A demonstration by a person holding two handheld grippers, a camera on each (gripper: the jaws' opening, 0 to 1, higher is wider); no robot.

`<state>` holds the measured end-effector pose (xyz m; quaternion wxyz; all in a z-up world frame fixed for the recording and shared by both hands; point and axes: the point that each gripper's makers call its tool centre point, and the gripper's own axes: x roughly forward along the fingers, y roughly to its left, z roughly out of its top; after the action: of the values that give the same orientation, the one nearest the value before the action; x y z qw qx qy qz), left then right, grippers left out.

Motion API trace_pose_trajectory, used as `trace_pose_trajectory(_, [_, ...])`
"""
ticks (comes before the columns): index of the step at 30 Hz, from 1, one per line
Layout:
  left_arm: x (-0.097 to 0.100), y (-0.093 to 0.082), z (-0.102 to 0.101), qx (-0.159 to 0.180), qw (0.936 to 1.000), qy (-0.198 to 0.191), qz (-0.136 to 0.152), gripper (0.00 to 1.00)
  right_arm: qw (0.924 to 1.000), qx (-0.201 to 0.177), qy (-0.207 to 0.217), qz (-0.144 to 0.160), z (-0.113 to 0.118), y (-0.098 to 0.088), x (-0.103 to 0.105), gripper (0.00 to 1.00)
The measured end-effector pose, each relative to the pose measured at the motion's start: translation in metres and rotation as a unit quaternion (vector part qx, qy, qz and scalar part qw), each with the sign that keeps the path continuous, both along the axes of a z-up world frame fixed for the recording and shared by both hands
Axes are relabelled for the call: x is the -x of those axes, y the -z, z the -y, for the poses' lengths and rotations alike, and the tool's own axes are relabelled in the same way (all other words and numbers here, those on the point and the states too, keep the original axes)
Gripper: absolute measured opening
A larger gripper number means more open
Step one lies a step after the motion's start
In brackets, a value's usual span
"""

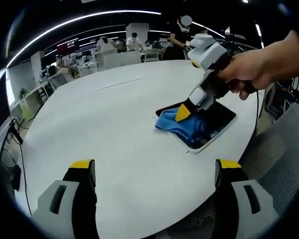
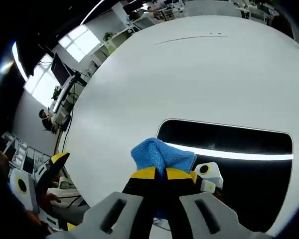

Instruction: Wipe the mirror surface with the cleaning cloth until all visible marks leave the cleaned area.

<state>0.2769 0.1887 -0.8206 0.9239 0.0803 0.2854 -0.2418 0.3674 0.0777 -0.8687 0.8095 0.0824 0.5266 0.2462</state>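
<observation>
Open-plan office, round white table: mirror near its edge, right gripper clenched on the blue cloth pressed there. Left gripper released, idle. Wiping underway; marks unreadable.

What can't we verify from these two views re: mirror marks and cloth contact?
- Marks on the mirror: right gripper view, glass reflects dark ceiling and a light strip; too small in left gripper view.
- Mirror under the cloth: covered by it and the right hand-held gripper.
- Mirror's near edge: right gripper view, cut off at the rim.
- Left hand-held gripper: open, off the mirror.
</observation>
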Motion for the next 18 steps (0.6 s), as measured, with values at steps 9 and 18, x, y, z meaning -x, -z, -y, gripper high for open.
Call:
trace_pose_trajectory(9, [-0.002, 0.002, -0.002, 0.0, 1.0, -0.004, -0.002, 0.99, 0.9999, 0.006, -0.003, 0.008, 0.0, -0.001, -0.026, 0.0])
trace_pose_trajectory(18, [-0.003, 0.001, -0.004, 0.004, 0.9999, -0.01, -0.001, 0.99, 0.9999, 0.009, -0.009, 0.009, -0.002, -0.004, -0.04, 0.0])
